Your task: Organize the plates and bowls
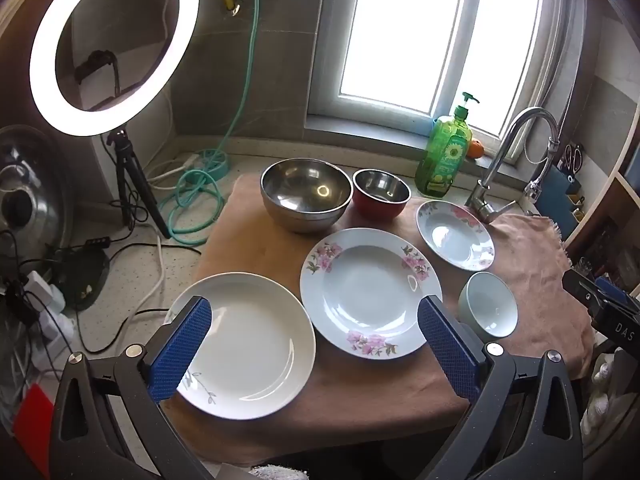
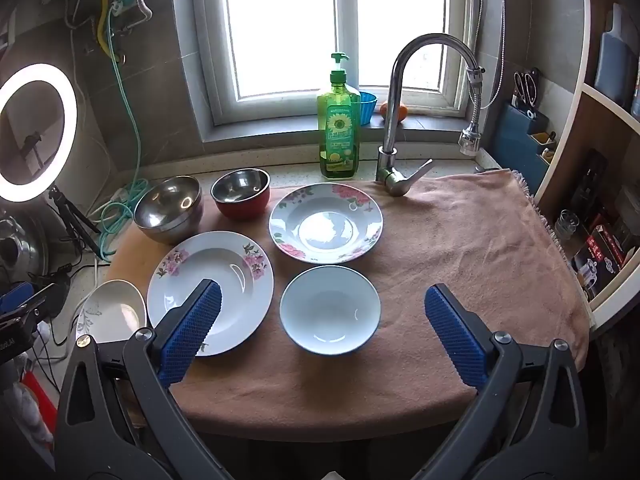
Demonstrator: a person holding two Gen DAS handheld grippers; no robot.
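On a pink towel (image 1: 256, 248) (image 2: 460, 240) lie a plain white plate (image 1: 248, 344) (image 2: 112, 312), a large floral plate (image 1: 370, 290) (image 2: 216, 280), a smaller floral plate (image 1: 454, 234) (image 2: 326, 226) and a pale blue bowl (image 1: 490, 304) (image 2: 330, 310). Behind them stand a big steel bowl (image 1: 306, 192) (image 2: 168, 208) and a red steel bowl (image 1: 380, 192) (image 2: 240, 194). My left gripper (image 1: 316, 312) is open and empty, above the white and large floral plates. My right gripper (image 2: 324, 300) is open and empty, above the blue bowl.
A green soap bottle (image 1: 444, 152) (image 2: 339, 128) and a faucet (image 1: 516, 152) (image 2: 404, 112) stand at the back by the window. A ring light on a tripod (image 1: 112, 48) (image 2: 36, 132), cables and a teal hose (image 1: 192, 196) crowd the left. Shelves (image 2: 600, 200) stand right.
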